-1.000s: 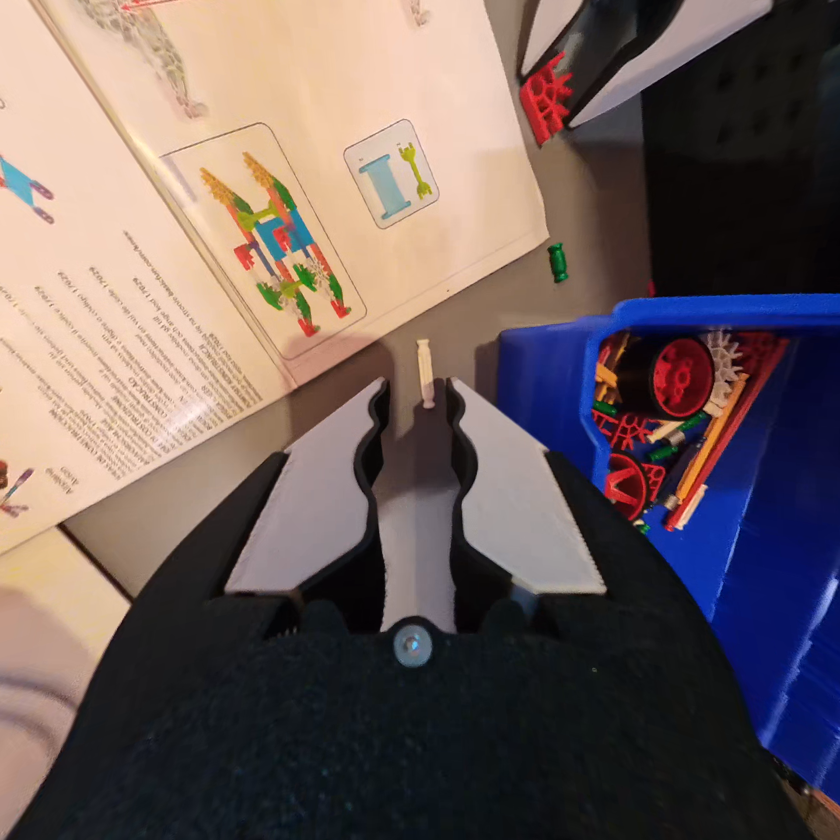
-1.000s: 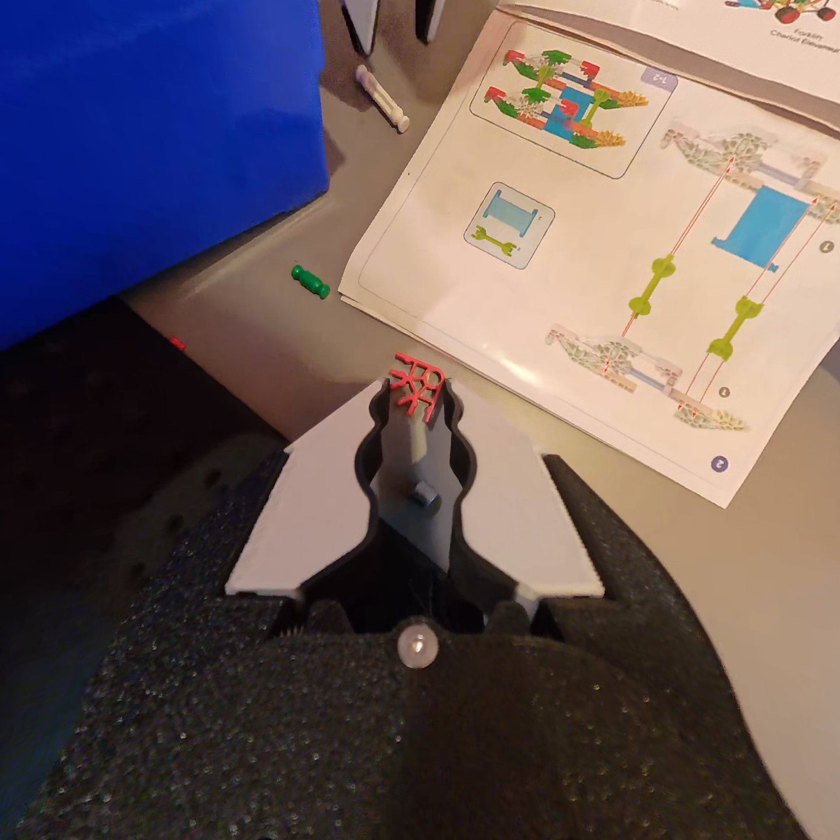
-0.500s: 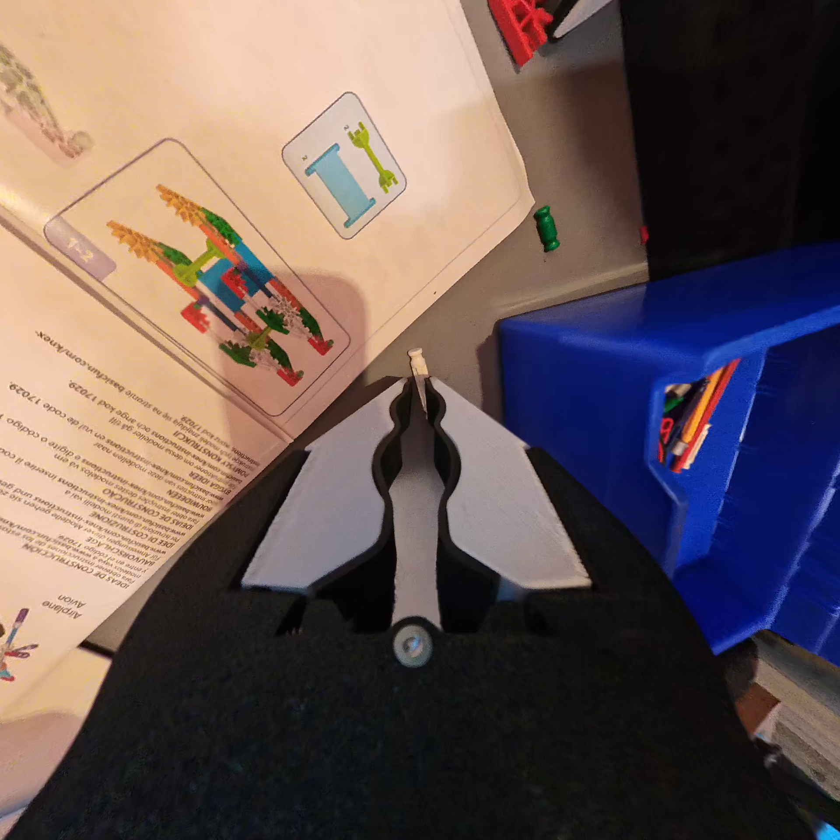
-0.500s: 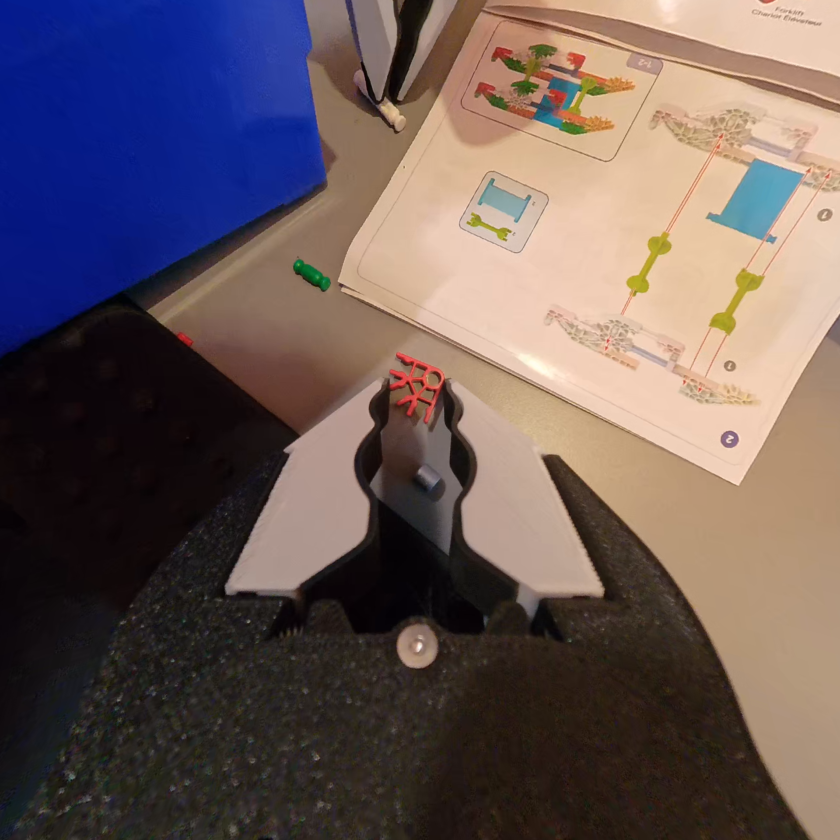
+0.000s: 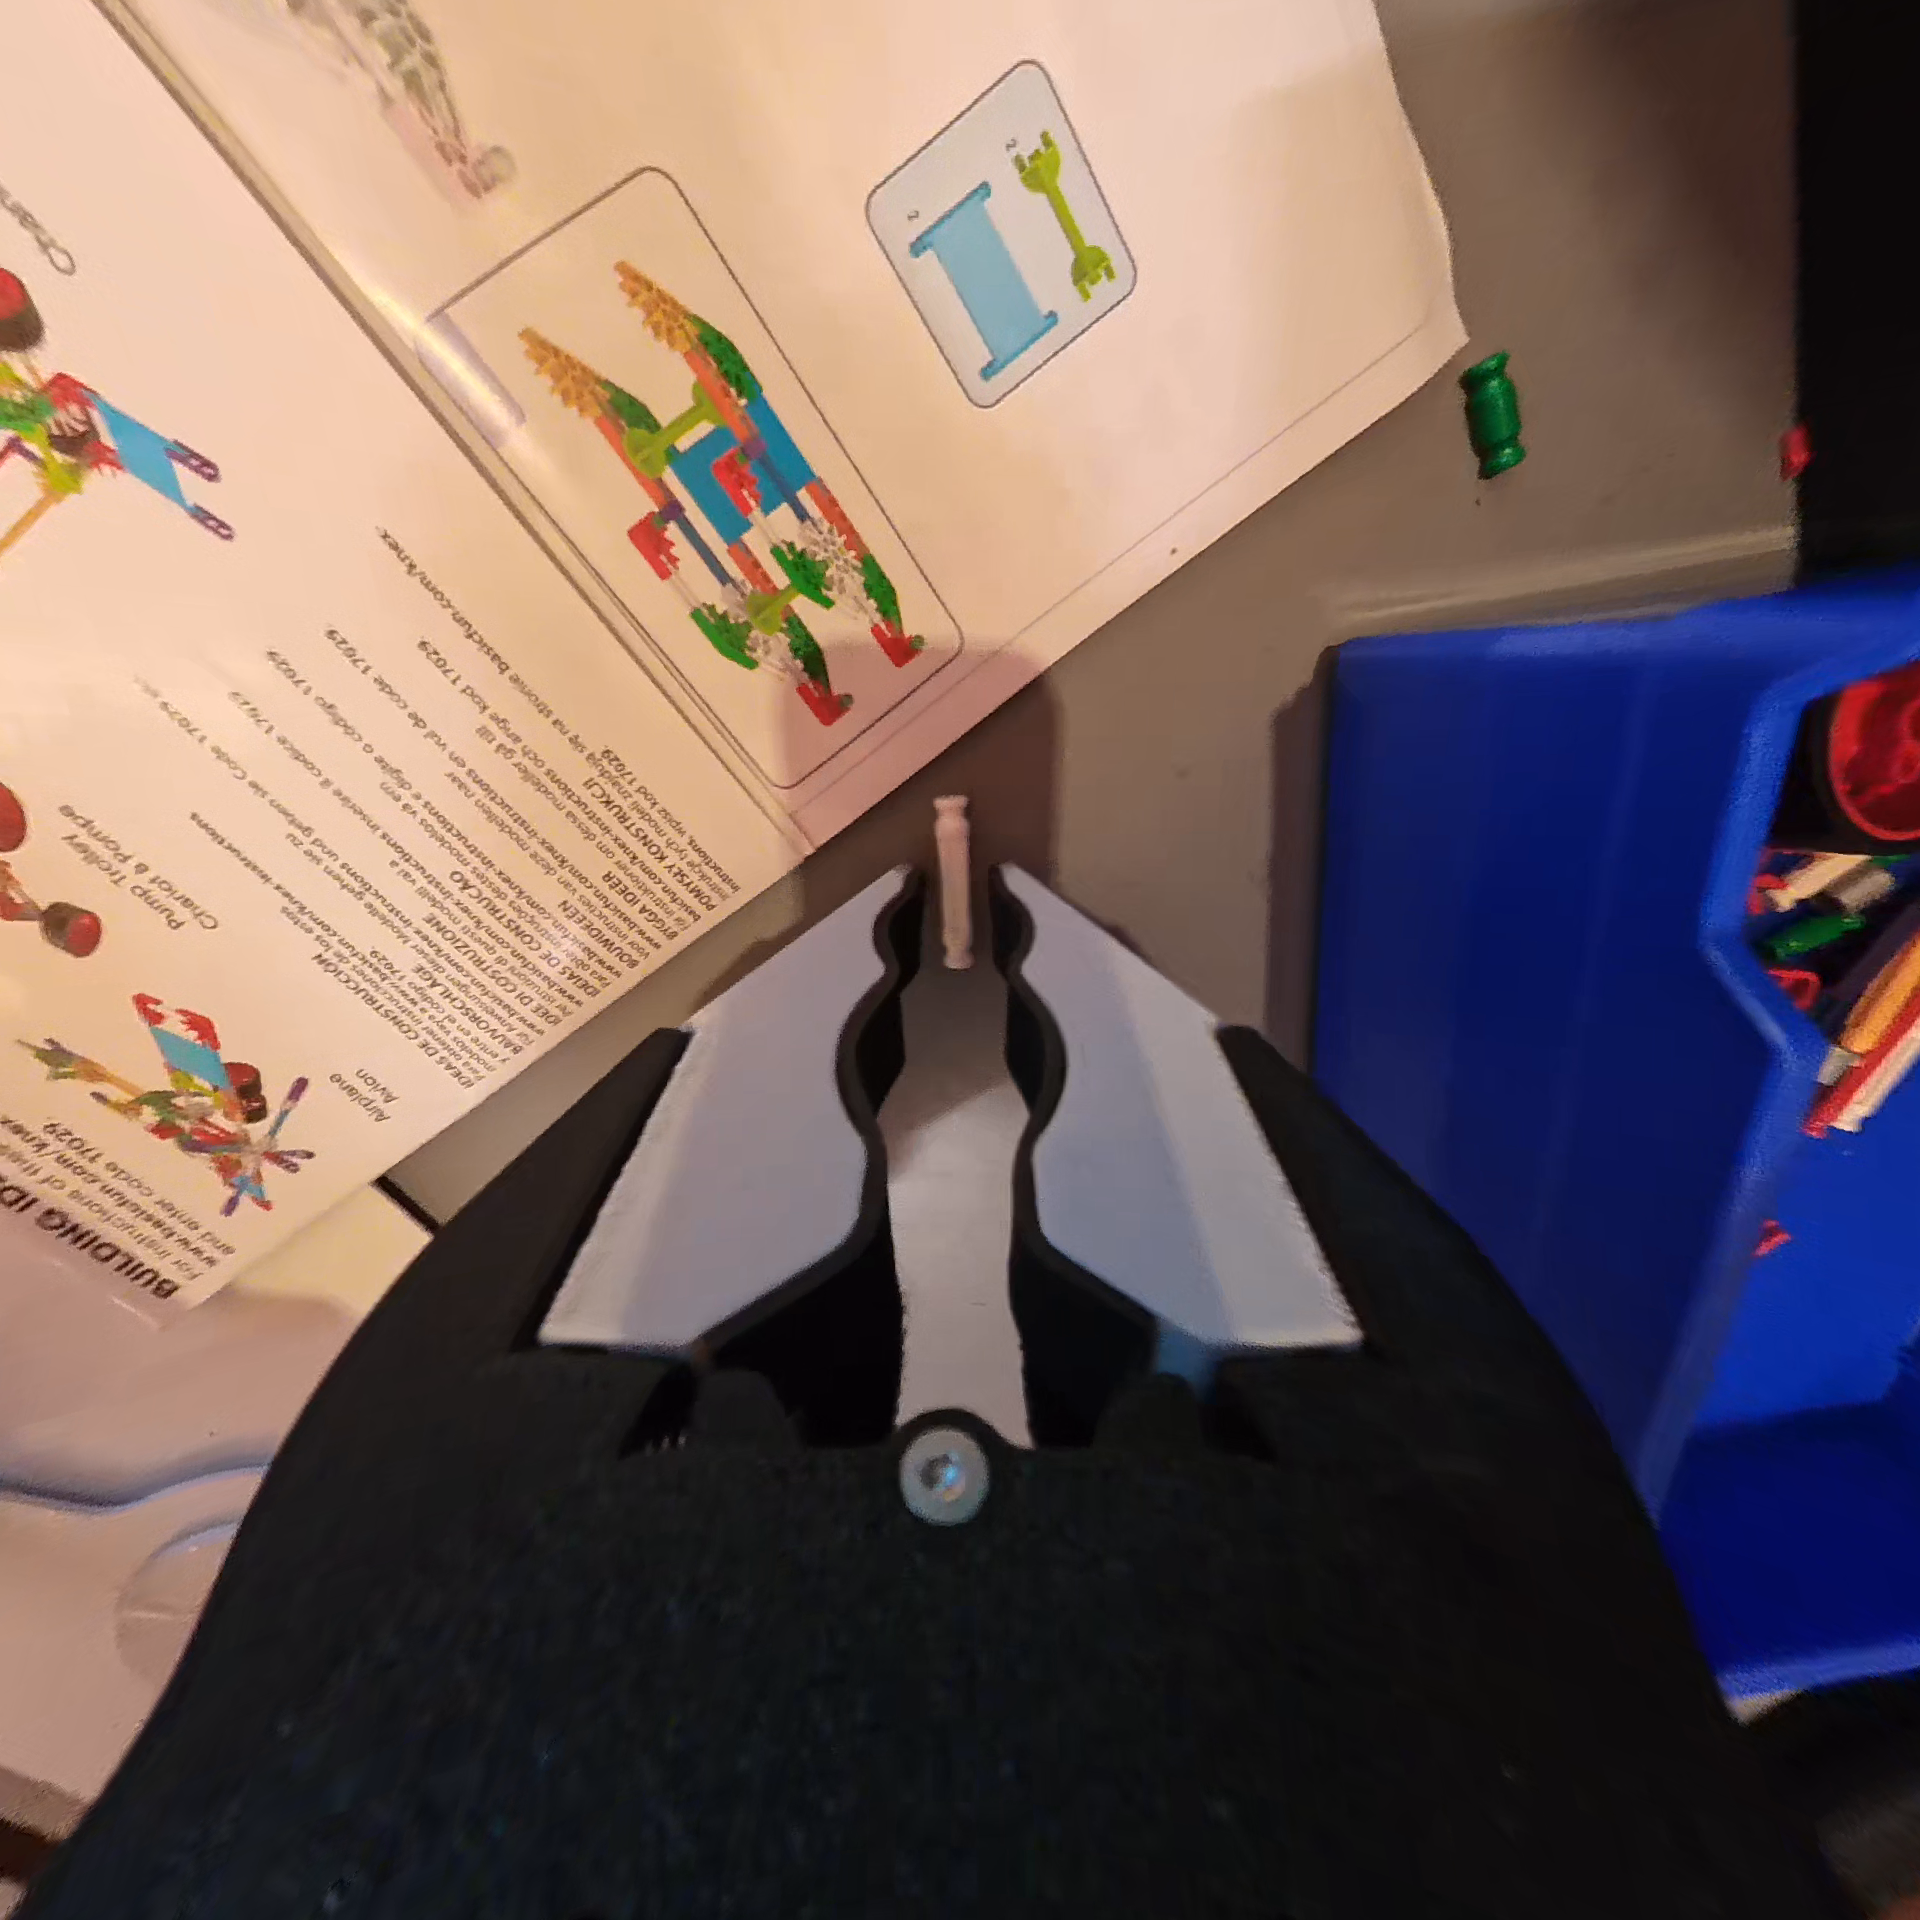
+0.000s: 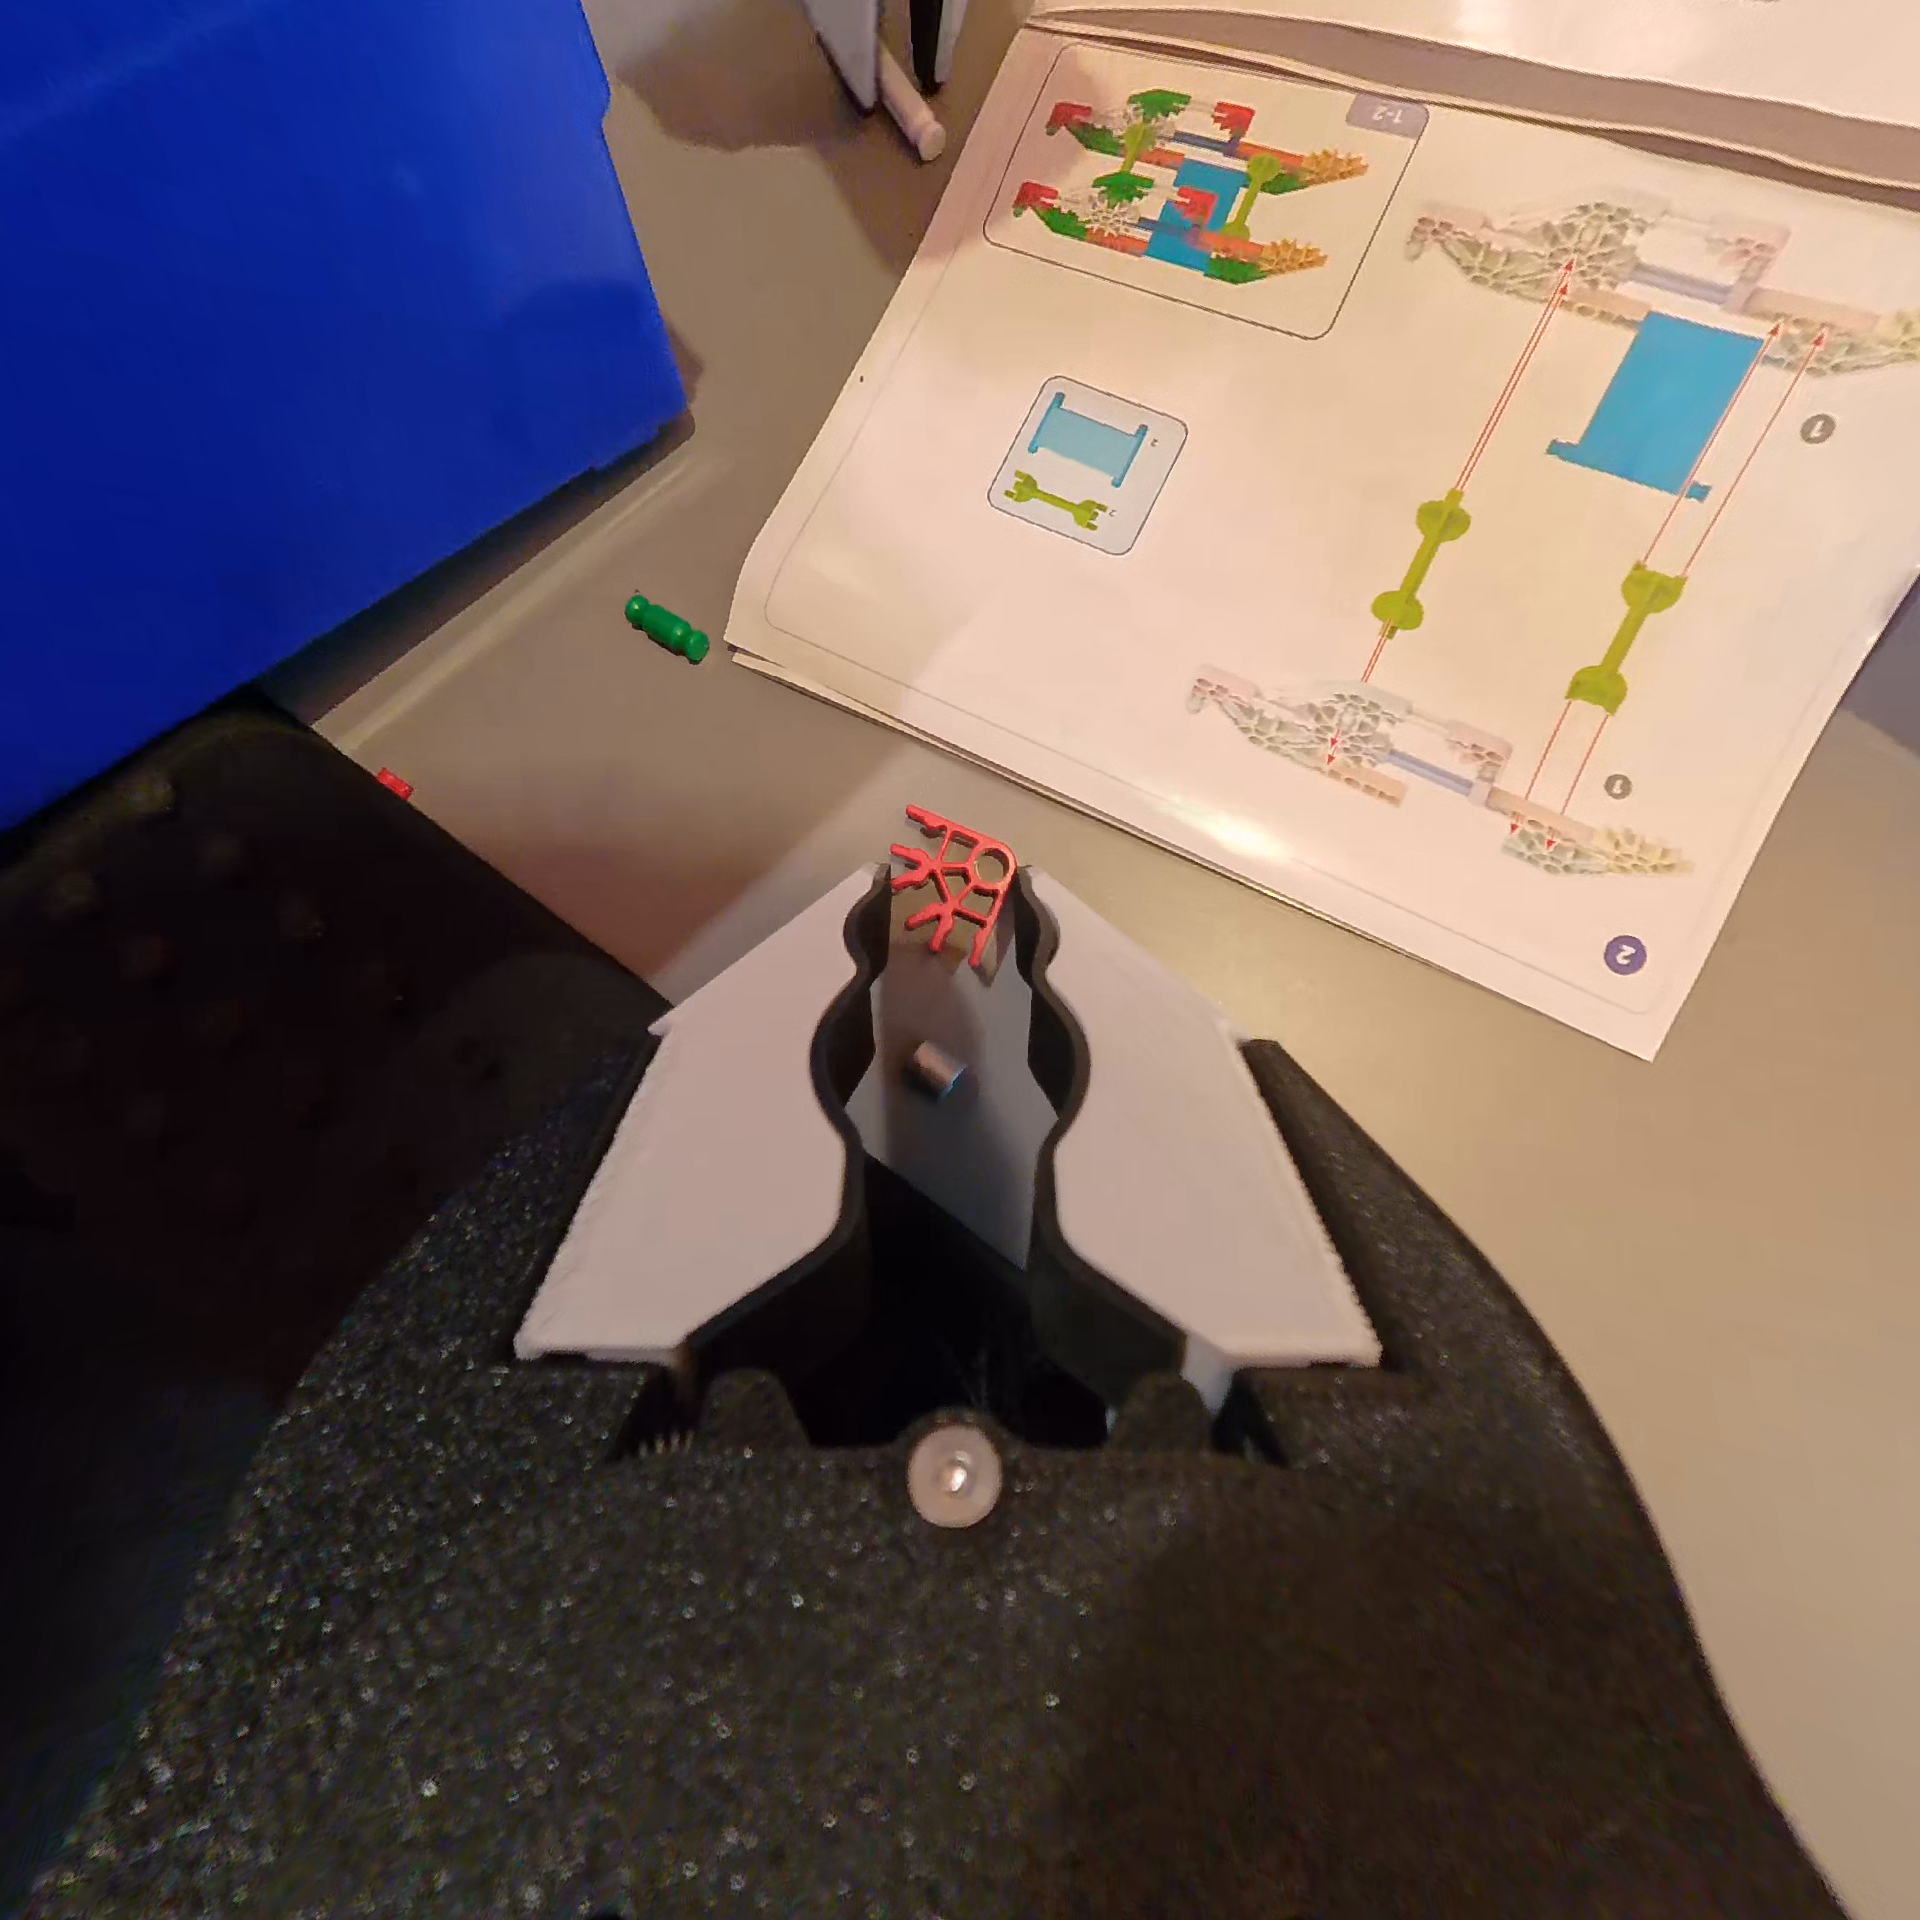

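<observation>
My left gripper (image 5: 958, 883) is low over the grey table. Its jaws stand a little apart on either side of a short white rod (image 5: 953, 883), with a thin dark gap on each side. The rod pokes out past the tips toward an open instruction booklet (image 5: 727, 260). The rod (image 6: 914, 109) and the left fingertips (image 6: 847, 52) also show at the top of the right wrist view. My right gripper (image 6: 951, 883) is shut on a small red connector (image 6: 951, 878) and holds it above the table, near the booklet's (image 6: 1351, 520) front edge.
A blue bin (image 5: 1538, 935) of rods and a red wheel (image 5: 1870, 769) stands right of the left gripper; it also shows in the right wrist view (image 6: 260, 312). A short green rod (image 5: 1493, 414) (image 6: 667, 627) and a tiny red bit (image 6: 393, 781) lie on the table. A black pad (image 6: 208, 987) borders the table. The left gripper's tips are roughly 15 cm from the right gripper's.
The left jaws came in around the white rod and pinched it half a second ago; now they stand slightly wider. The right gripper has barely moved, still holding the red connector.
</observation>
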Available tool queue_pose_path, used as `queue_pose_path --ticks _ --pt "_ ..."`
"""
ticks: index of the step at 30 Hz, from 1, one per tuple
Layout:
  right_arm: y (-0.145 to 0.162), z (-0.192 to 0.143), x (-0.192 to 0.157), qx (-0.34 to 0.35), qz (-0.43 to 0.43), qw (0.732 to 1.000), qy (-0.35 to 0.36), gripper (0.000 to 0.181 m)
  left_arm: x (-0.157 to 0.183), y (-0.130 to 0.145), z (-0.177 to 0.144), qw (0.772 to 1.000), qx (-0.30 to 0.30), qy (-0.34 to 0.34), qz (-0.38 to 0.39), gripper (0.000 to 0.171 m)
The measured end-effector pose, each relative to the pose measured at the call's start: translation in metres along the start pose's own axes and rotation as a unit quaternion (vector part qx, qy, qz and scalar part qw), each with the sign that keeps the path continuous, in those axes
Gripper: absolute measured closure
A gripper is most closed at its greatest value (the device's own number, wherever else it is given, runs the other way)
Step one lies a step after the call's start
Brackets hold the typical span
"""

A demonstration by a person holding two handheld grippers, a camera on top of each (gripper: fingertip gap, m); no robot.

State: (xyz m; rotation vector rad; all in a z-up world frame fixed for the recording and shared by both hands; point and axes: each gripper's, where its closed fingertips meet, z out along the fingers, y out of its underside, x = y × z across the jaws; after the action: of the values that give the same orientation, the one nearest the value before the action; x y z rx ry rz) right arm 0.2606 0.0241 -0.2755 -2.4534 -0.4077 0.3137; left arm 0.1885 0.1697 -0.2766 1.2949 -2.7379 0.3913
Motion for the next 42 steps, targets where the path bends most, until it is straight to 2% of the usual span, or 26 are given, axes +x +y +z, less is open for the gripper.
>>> queue_pose_path --ticks 1,5,10,13,16,21,26,31,32,36,37,38,39,42 --pt "0.0 0.0 0.0 0.0 0.0 1.0 0.0 0.16 -0.004 0.0 0.0 1.0 -0.001 -0.013 0.005 0.167" --pt "0.0 0.0 0.0 -0.002 -0.001 1.0 -0.003 0.16 -0.004 0.0 0.001 1.0 0.002 -0.023 0.02 0.168" --pt "-0.016 -0.017 0.002 0.03 0.013 0.999 -0.017 0.16 -0.011 0.001 -0.017 0.998 0.035 -0.052 -0.031 0.168" --pt "-0.047 -0.04 0.006 0.079 0.033 0.996 -0.028 0.16 -0.014 0.005 -0.05 0.99 0.067 -0.099 -0.076 0.168" --pt "-0.085 -0.065 0.009 0.124 0.028 0.991 -0.03 0.159 -0.008 0.011 -0.098 0.972 0.116 -0.16 -0.131 0.168" --pt "-0.151 -0.087 -0.008 0.177 -0.03 0.983 -0.037 0.16 0.028 0.036 -0.188 0.916 0.184 -0.288 -0.21 0.168" --pt "-0.211 -0.092 -0.055 0.209 -0.103 0.97 -0.071 0.16 0.096 0.095 -0.256 0.843 0.188 -0.401 -0.304 0.168" --pt "-0.249 -0.084 -0.111 0.218 -0.161 0.955 -0.121 0.16 0.172 0.2 -0.314 0.746 0.121 -0.511 -0.41 0.168" --pt "-0.254 -0.083 -0.122 0.219 -0.17 0.952 -0.13 0.16 0.183 0.219 -0.32 0.734 0.111 -0.517 -0.427 0.168" --pt "-0.273 -0.078 -0.16 0.223 -0.205 0.94 -0.159 0.16 0.196 0.285 -0.324 0.704 0.054 -0.528 -0.472 0.168" --pt "-0.277 -0.078 -0.168 0.223 -0.211 0.937 -0.164 0.16 0.198 0.307 -0.317 0.694 0.018 -0.522 -0.495 0.168" --pt "-0.28 -0.078 -0.176 0.223 -0.217 0.935 -0.168 0.16 0.201 0.325 -0.306 0.694 -0.021 -0.507 -0.511 0.164" --pt "-0.283 -0.078 -0.183 0.225 -0.222 0.933 -0.171 0.16 0.203 0.34 -0.3 0.686 -0.053 -0.51 -0.516 0.149" --pt "-0.293 -0.076 -0.203 0.225 -0.235 0.929 -0.179 0.16 0.215 0.34 -0.29 0.68 -0.074 -0.518 -0.514 0.136"
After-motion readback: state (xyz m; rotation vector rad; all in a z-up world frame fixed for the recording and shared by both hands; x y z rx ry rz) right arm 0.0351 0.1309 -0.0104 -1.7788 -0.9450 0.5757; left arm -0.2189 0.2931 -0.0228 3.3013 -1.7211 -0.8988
